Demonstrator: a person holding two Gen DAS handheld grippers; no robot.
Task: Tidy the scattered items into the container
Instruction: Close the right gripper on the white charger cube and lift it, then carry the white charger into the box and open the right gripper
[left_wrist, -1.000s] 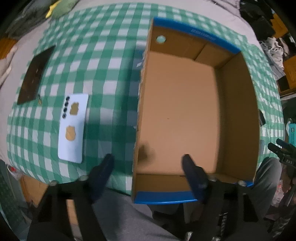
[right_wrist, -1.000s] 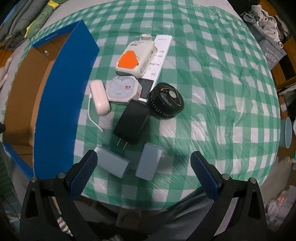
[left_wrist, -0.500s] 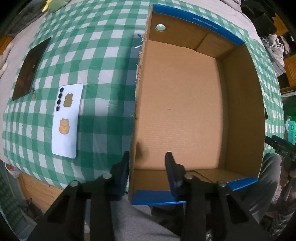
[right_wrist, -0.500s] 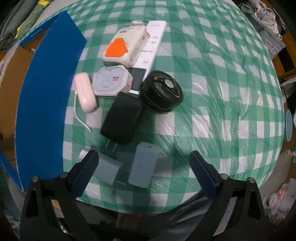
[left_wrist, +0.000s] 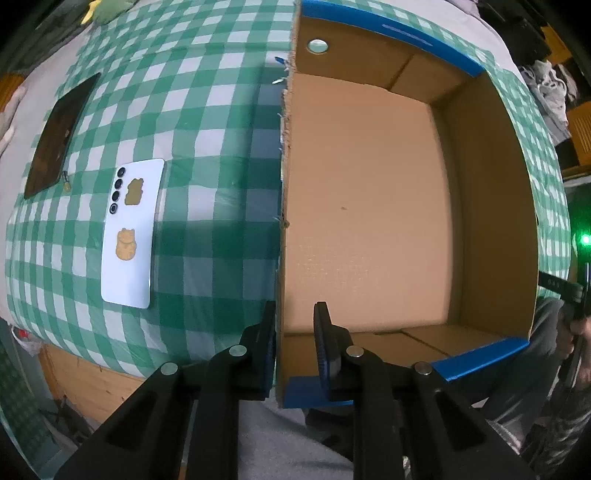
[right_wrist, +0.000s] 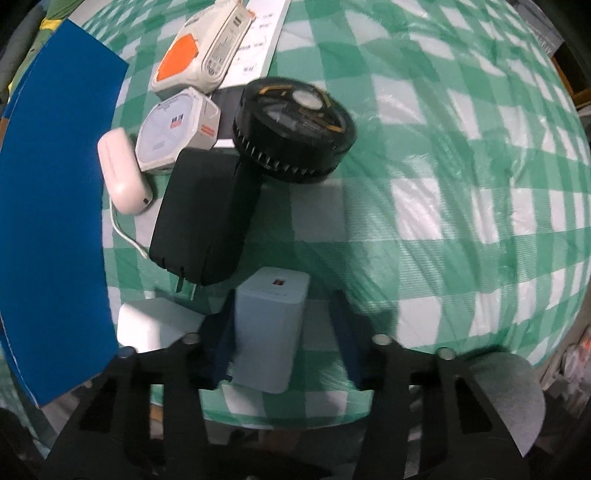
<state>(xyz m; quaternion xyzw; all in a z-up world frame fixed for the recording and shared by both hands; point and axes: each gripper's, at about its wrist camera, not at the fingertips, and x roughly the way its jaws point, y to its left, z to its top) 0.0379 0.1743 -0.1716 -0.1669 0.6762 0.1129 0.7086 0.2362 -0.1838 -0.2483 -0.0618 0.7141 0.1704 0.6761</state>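
Observation:
In the left wrist view an empty cardboard box (left_wrist: 491, 192) with blue outer walls lies on the green checked cloth. My left gripper (left_wrist: 295, 343) is shut on the box's near left corner wall. In the right wrist view my right gripper (right_wrist: 282, 332) straddles a pale blue power bank (right_wrist: 269, 328); the left finger touches it and the right finger stands a little apart. Beyond lie a black charger (right_wrist: 207, 214), a black round fan (right_wrist: 295, 129), a white case with a cord (right_wrist: 123, 177), a white adapter (right_wrist: 177, 129), an orange-and-cream device (right_wrist: 199, 51) and a white block (right_wrist: 155, 325).
A light blue phone (left_wrist: 131, 236) and a dark tablet (left_wrist: 59, 136) lie left of the box. The box's blue wall (right_wrist: 55, 221) rises left of the items. A white power strip (right_wrist: 262, 40) lies behind them. The table edge is close below both grippers.
My left gripper has closed onto the box's near corner wall. My right gripper has dropped toward the table and narrowed around the pale blue power bank.

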